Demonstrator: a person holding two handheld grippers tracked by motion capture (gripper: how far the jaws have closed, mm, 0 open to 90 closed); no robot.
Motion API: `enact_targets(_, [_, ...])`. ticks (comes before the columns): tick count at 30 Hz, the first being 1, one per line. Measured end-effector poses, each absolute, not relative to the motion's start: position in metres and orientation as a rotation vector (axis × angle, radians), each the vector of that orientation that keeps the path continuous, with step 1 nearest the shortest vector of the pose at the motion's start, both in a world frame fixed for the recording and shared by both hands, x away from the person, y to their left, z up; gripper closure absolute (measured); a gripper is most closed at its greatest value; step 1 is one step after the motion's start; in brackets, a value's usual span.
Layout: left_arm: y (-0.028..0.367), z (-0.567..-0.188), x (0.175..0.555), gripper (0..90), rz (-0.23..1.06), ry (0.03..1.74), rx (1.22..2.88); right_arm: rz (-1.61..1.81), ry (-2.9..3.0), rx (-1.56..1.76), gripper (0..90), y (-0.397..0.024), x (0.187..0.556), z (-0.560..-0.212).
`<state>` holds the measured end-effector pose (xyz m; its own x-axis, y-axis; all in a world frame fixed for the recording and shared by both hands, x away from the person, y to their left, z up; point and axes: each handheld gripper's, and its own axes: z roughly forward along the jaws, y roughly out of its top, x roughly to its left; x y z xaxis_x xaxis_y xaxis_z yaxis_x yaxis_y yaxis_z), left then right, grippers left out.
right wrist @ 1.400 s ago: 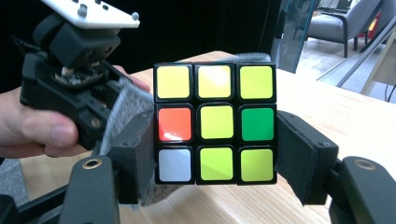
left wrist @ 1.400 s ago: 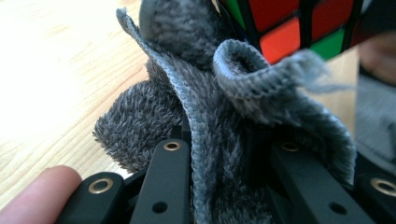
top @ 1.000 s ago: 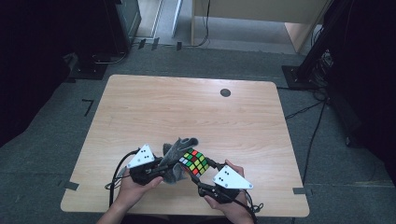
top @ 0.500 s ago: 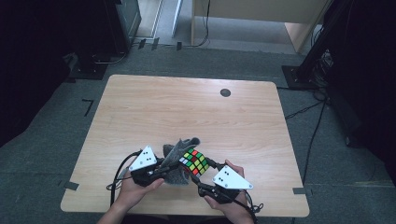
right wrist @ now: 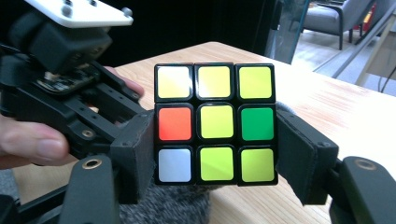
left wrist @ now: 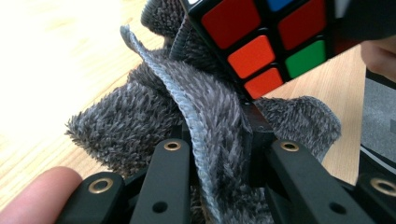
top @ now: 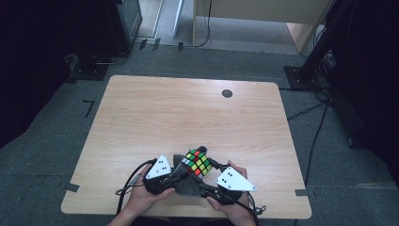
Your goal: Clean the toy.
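Low in the middle of the high view, you hold both grippers close together at the near edge of the pale wooden table (top: 188, 108), your hands coming in from the bottom of the frame. Your right gripper (right wrist: 215, 140) is clamped on the scrambled, black-framed puzzle cube with coloured stickers (right wrist: 215, 123): in the right gripper view its two black padded jaws press on the cube's left and right sides at the centre of the frame, and the face turned to the camera is mostly yellow, with one orange, one green and one white sticker. The cube is raised off the table, and in the high view it sits just above centre of your two hands (top: 198, 161), between the two grey three-cornered plates.

Your left gripper (left wrist: 219, 154) is clenched on the shaggy grey towelling cloth (left wrist: 205, 126): in the left gripper view a stitched hem of the cloth runs down between the two black jaws at the bottom centre, pinched there. The rest of the cloth bunches up across the middle of that frame and reaches the underside of the cube, whose red, orange and green stickers fill the upper right corner. In the right gripper view a tuft of the same cloth shows directly below the cube at the bottom edge, and your left gripper stands at the upper left, just beside the cube
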<state>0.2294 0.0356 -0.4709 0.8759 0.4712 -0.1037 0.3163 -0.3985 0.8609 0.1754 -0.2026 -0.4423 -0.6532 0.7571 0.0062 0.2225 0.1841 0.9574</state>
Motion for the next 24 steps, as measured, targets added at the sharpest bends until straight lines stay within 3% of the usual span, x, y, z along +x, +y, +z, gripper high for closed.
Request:
enact_targets(12, [0.071,-0.453,0.237,76.4,0.148,0.618,1.751,1.470,2.003,0.932,34.9,-0.203,0.178,-0.445])
enact_targets(24, [0.061,-0.462,0.238,75.7,0.056,0.576,1.824,1.472,1.965,0.952,34.9,-0.208,0.177,-0.442])
